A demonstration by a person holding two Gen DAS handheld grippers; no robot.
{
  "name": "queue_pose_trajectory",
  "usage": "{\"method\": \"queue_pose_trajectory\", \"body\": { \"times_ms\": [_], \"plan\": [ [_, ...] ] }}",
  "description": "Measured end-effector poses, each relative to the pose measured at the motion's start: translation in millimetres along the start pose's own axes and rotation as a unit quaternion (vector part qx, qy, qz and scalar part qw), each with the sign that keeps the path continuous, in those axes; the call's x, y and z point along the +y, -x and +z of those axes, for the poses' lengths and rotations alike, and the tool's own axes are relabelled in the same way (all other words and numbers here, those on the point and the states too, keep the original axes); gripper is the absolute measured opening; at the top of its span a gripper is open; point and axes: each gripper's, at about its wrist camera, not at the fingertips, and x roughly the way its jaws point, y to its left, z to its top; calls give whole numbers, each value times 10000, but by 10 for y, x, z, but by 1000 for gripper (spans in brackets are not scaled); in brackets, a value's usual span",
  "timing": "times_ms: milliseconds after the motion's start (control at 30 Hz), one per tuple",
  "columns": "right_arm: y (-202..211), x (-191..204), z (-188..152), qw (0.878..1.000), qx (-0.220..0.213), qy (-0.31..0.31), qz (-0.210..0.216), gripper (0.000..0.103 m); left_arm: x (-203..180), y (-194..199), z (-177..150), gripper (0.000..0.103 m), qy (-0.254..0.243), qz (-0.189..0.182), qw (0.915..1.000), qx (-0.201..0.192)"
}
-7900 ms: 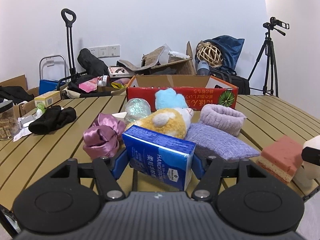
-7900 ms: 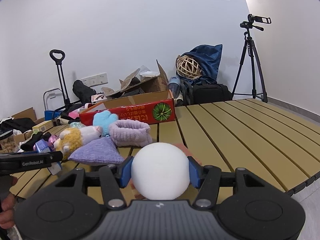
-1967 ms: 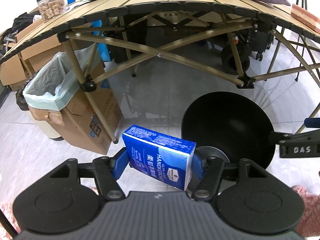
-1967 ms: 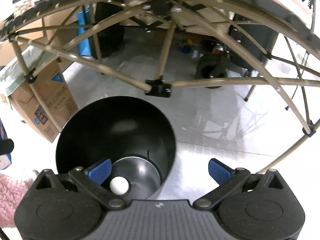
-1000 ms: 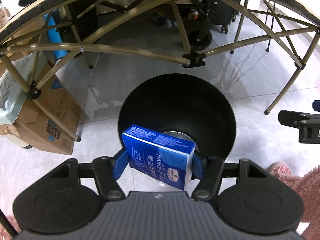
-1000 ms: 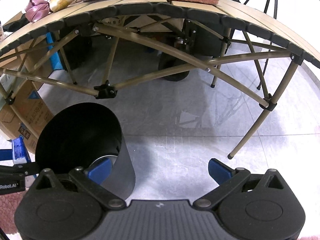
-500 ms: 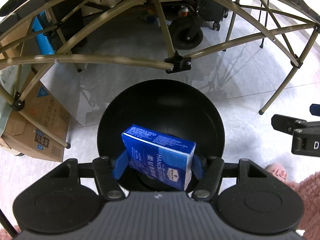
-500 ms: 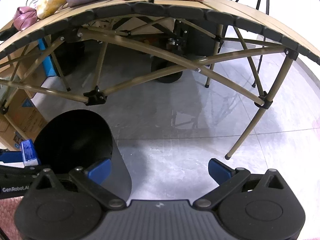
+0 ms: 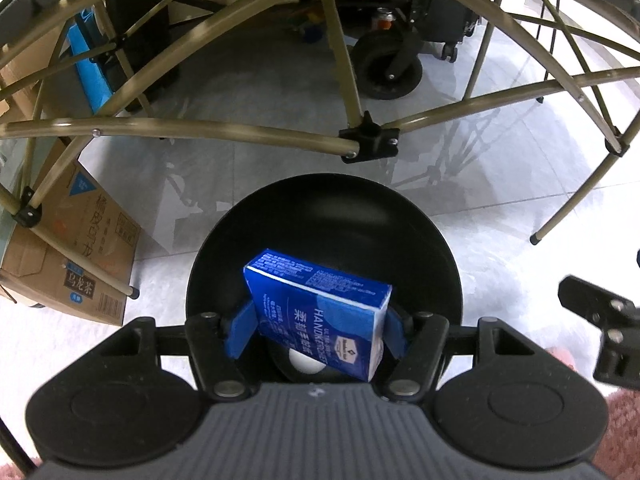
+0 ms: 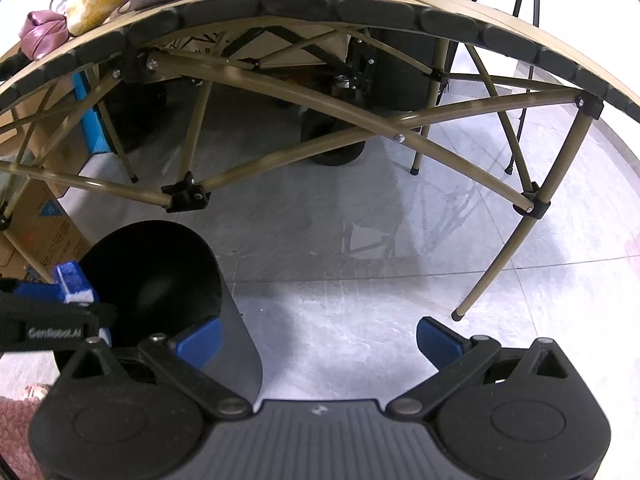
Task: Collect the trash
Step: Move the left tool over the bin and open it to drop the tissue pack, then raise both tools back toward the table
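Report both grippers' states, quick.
Left gripper: shut on the blue tissue pack, above the black bin.
Right gripper: open, holding nothing.

The left gripper [image 9: 316,330] clamped a blue tissue pack [image 9: 320,312] above the black bin [image 9: 320,208], a white ball [image 9: 306,362] inside

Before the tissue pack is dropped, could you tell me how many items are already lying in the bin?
1: a white ball on the bin floor, peeking out under the tissue pack in the left gripper. The pack may hide more.
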Motion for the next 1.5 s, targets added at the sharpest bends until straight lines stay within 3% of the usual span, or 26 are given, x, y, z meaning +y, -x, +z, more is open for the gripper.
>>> {"method": "queue_pose_trajectory", "body": {
  "times_ms": [133, 267, 900, 1267, 1500],
  "plan": [
    [-7, -5, 4, 10000, 2, 0, 11, 103, 3, -27, 28, 72, 22, 122, 9999, -5],
    [-12, 4, 8, 10000, 2, 8, 20, 103, 24, -19, 34, 102, 81, 269, 9996, 29],
    [-15, 21, 6, 10000, 6, 31, 31, 103, -8, -33, 20, 103, -66, 307, 9984, 477],
    [-13, 24, 7, 10000, 1, 30, 30, 103, -9, 1, 7, 103, -147, 346, 9984, 421],
    [69, 19, -13, 9998, -163, 15, 75, 103, 37, 182, -40, 103, -208, 541, 9983, 53]
  ]
}}
